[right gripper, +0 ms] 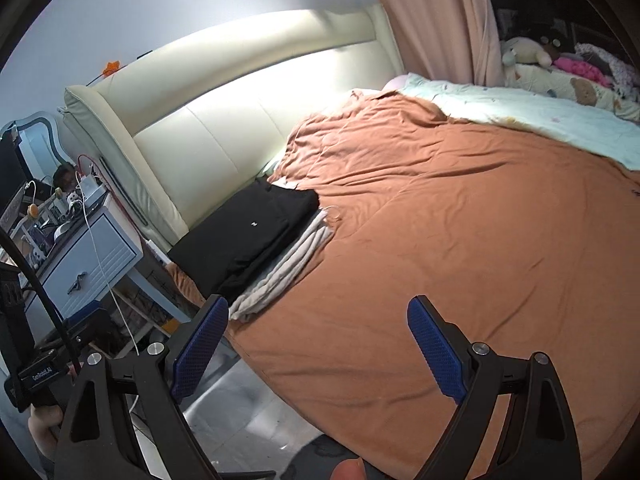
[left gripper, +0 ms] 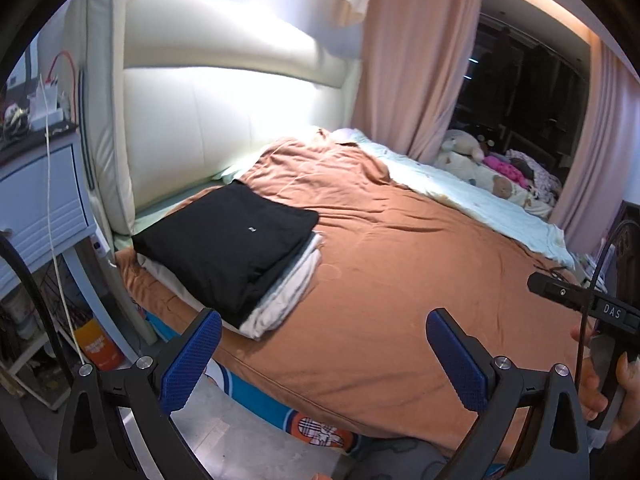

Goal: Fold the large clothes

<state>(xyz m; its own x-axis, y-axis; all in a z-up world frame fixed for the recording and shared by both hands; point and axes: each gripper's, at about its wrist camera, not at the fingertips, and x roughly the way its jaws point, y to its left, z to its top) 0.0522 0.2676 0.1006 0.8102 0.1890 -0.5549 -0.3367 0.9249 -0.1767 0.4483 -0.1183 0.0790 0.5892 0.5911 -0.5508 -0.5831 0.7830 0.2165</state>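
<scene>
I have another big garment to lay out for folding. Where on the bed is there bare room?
The brown bedspread lies bare between the stack of folded clothes by the headboard and the pale green blanket. It is crowded at the stack and the far edge, where soft toys pile up.

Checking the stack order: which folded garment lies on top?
The black garment lies on top; the light grey garment beneath shows only along its edges.

Dim room, one hard bright patch

Glare blows out the cream headboard (left gripper: 224, 92) (right gripper: 248, 108) (its seams nearly lost); away from it the scene darkens, and fisheye bending and black vignetting crowd both frames' edges.
</scene>
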